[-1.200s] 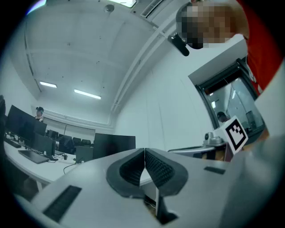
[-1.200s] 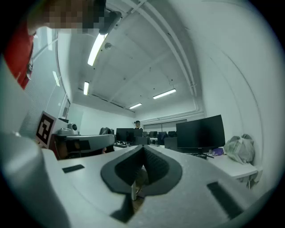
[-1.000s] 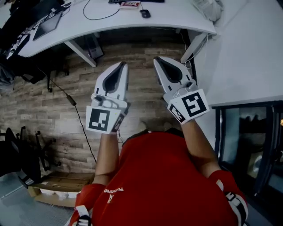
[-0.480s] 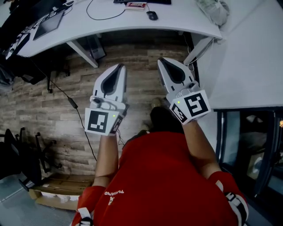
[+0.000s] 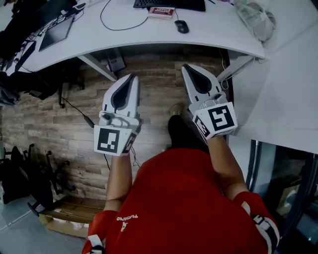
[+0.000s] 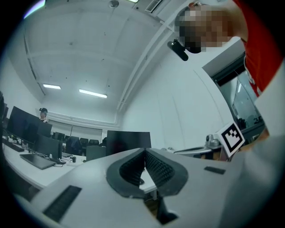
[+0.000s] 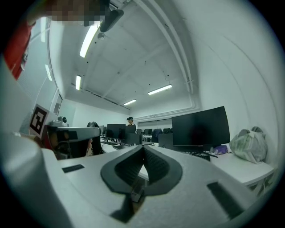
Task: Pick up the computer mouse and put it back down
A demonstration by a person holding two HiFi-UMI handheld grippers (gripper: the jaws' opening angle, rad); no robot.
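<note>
A small black computer mouse (image 5: 182,26) lies on the white desk (image 5: 149,37) at the top of the head view, just below a black keyboard (image 5: 169,4). My left gripper (image 5: 132,78) and right gripper (image 5: 189,68) are held side by side over the wooden floor, short of the desk's near edge, both pointing toward it. Each is shut with nothing between its jaws; the ribbed pads meet in the left gripper view (image 6: 144,153) and the right gripper view (image 7: 143,150). The mouse is hidden in both gripper views.
A red-and-white box (image 5: 162,12) and a looping black cable (image 5: 112,25) lie on the desk, with a white plastic bag (image 5: 256,17) at its right end and a tablet (image 5: 57,32) at the left. A second white table (image 5: 285,94) stands at right. Monitors (image 7: 200,129) rise beyond the desk.
Both grippers and the person have moved toward the desk; the desk, mouse and keyboard have slid lower into the head view. Both jaws stayed shut.
</note>
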